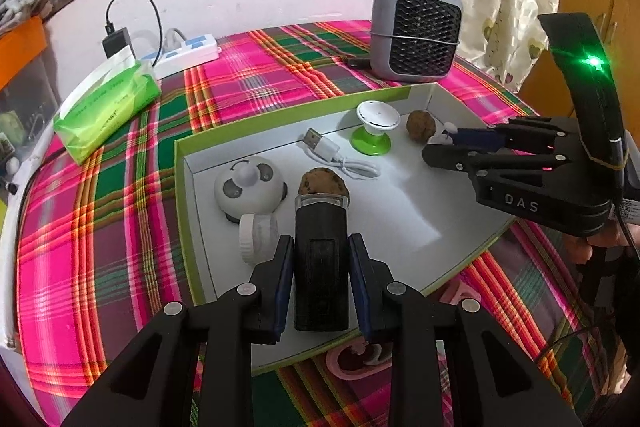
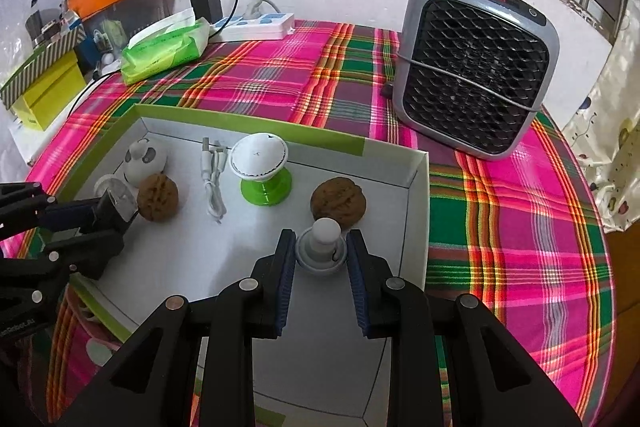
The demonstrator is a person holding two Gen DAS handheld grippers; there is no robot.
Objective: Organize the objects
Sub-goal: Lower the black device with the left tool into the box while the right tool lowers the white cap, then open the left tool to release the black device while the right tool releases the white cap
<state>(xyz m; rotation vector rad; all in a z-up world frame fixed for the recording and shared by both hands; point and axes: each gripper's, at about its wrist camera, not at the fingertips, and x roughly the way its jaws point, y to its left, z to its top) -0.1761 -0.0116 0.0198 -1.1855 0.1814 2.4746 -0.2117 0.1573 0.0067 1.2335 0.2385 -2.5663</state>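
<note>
My left gripper is shut on a black stick-shaped device with a clear cap. It is held over the white box with a green rim, and its tip is close to a walnut. My right gripper is shut on a small white and grey knob-shaped thing, just in front of a second walnut near the box's right wall. In the box lie a white USB cable, a white-topped green stand, a panda-faced white toy and a white cap.
The box sits on a pink and green plaid cloth. A grey fan heater stands at the back right. A green tissue pack and a white power strip lie at the back left. A pink object sticks out under the box's near edge.
</note>
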